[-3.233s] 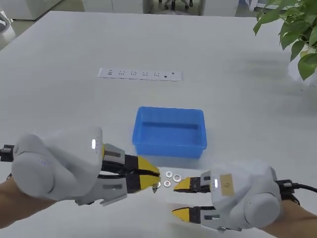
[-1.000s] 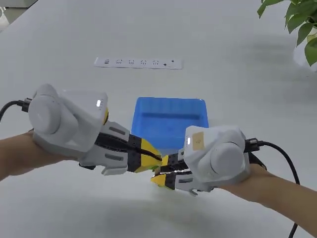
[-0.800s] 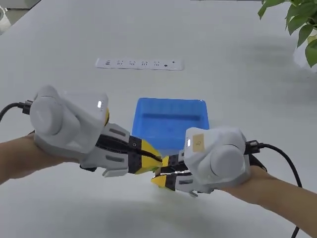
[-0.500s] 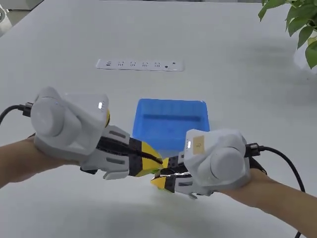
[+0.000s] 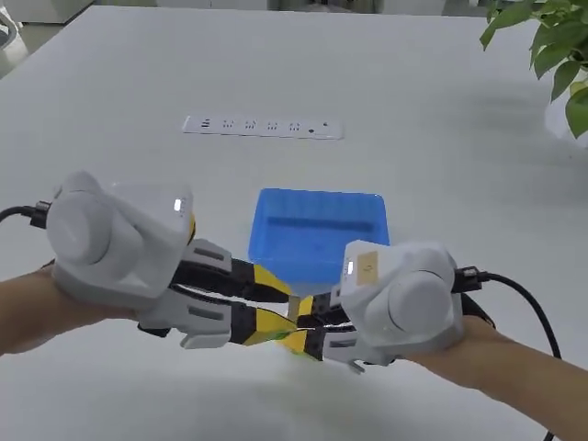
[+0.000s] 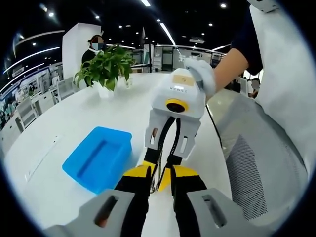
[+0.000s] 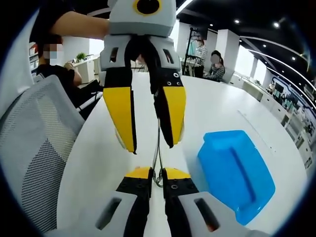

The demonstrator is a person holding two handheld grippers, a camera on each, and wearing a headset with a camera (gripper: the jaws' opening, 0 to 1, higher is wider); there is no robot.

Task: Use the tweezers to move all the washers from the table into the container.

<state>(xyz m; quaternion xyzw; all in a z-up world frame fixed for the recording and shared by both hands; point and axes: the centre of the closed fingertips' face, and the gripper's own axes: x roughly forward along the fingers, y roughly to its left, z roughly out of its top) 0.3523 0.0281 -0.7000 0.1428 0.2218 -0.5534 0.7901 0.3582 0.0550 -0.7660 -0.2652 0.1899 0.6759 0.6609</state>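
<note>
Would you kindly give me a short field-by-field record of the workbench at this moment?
left hand-held gripper: jaws apart, either side of the thin metal tweezers
right hand-held gripper: shut on the tweezers, tip to tip with the left one
blue rectangular plastic container: just beyond both grippers, interior looks bare
white power strip: farther back on the white table
green leafy plant: far right corner

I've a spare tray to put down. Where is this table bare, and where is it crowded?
Bare: the wide table stretch right of the container toward the plant, and the stretch left of the power strip. Crowded: in front of the container, where the left gripper and right gripper meet at the tweezers.
</note>
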